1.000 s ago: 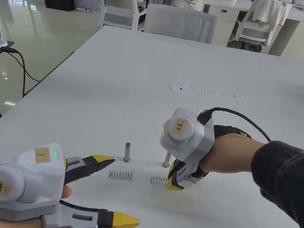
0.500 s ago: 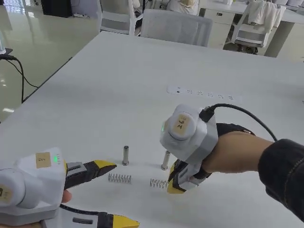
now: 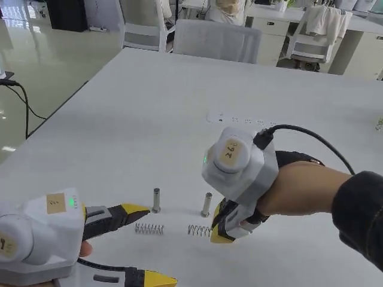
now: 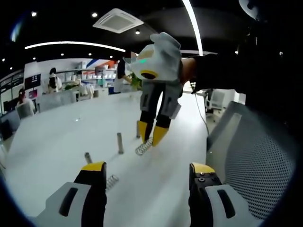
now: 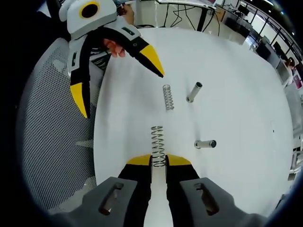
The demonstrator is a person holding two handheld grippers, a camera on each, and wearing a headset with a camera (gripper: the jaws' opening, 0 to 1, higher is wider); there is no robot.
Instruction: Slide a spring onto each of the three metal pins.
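Note:
Two short metal pins [image 3: 156,200] [image 3: 207,204] stand upright on the white table [image 3: 179,119]. My right gripper [image 3: 222,232] is shut on the end of one spring [image 3: 199,230], which stretches left from its yellow tips just in front of the right pin. In the right gripper view that spring [image 5: 157,142] runs straight out from my pinched jaws, with the pins [image 5: 194,92] [image 5: 205,144] to its right. A second spring [image 3: 149,229] lies loose in front of the left pin. My left gripper [image 3: 146,244] hovers open beside it, nothing between its fingers [image 4: 93,166].
A white power strip [image 3: 245,121] lies flat further back on the table. Mesh office chairs [image 3: 215,39] stand at the far edge. The table's left edge drops to a glossy floor with a black cable [image 3: 24,101].
The head camera has shifted, so everything sits slightly lower left in the picture. The right gripper stays shut on the spring's end and the right pin shows more fully. The left gripper stays open.

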